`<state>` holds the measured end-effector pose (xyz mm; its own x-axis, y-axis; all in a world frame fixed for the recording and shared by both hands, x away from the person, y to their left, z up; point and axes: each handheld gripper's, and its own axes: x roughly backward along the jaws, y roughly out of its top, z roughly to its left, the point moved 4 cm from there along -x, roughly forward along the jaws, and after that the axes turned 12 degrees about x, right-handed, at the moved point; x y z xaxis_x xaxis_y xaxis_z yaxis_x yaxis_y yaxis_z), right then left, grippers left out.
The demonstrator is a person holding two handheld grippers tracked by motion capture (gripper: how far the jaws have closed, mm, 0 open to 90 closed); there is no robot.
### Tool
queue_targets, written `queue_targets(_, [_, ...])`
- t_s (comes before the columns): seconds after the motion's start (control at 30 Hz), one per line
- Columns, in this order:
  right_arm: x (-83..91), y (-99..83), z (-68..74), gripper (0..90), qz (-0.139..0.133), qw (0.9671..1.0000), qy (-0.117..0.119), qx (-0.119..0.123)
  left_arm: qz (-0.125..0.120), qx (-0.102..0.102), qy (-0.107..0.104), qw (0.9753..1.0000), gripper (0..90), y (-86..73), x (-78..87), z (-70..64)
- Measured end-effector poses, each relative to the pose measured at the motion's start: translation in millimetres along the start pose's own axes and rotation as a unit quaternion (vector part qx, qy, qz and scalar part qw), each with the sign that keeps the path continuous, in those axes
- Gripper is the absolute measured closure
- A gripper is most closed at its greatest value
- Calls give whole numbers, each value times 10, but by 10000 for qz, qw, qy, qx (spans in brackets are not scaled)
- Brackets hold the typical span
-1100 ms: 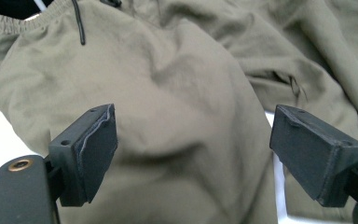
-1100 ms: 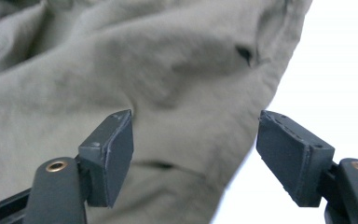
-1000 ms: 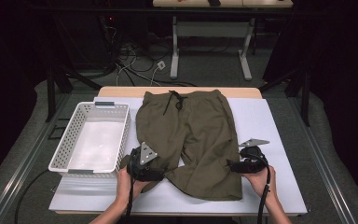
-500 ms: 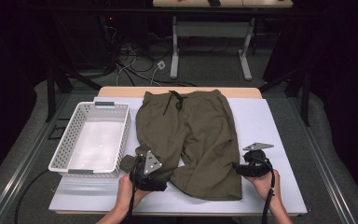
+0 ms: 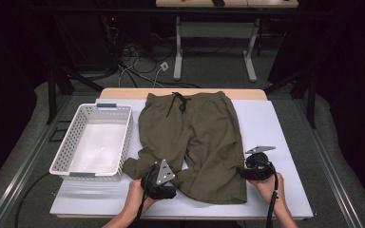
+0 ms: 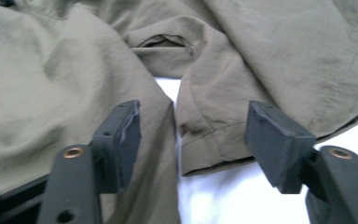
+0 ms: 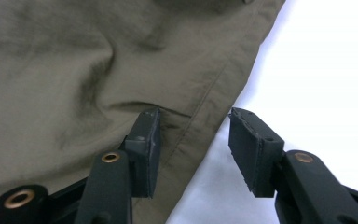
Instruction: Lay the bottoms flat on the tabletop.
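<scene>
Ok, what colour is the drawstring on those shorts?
Black, against the olive green shorts; the drawstring shows best in the high view.

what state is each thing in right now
shorts: spread flat on the table, waistband far, drawstring loose, left leg hem rumpled
basket: upright, empty, left of the shorts
left gripper: jaws open over the gap between the leg hems, gripping nothing
right gripper: jaws open, straddling the shorts' outer edge, not clamped
</scene>
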<state>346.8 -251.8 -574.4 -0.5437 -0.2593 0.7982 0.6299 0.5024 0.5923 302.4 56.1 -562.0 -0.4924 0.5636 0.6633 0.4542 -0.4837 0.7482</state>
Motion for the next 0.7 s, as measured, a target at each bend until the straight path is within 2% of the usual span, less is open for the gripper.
queue_targets(0.1, [-24,-14,3,573,76,10000,8,3,66,47,-94,9999,424,-10,-45,-1])
queue_targets(0.2, [-20,-20,-2,604,84,9999,22,81,183,194,-238,9994,394,-36,-103,-7])
queue_targets(0.33, [-17,-24,-8,634,75,9999,10,90,253,138,-322,9991,378,-58,-142,-45])
queue_targets(0.5, [-19,-20,12,706,44,9999,51,123,373,-13,-415,9984,501,-86,-184,-91])
queue_targets(0.57, [-18,-22,16,724,38,9999,65,143,461,-12,-453,9979,526,-108,-216,-97])
queue_targets(0.7, [-19,-25,12,790,13,9998,131,125,449,22,-582,9973,622,-112,-230,-90])
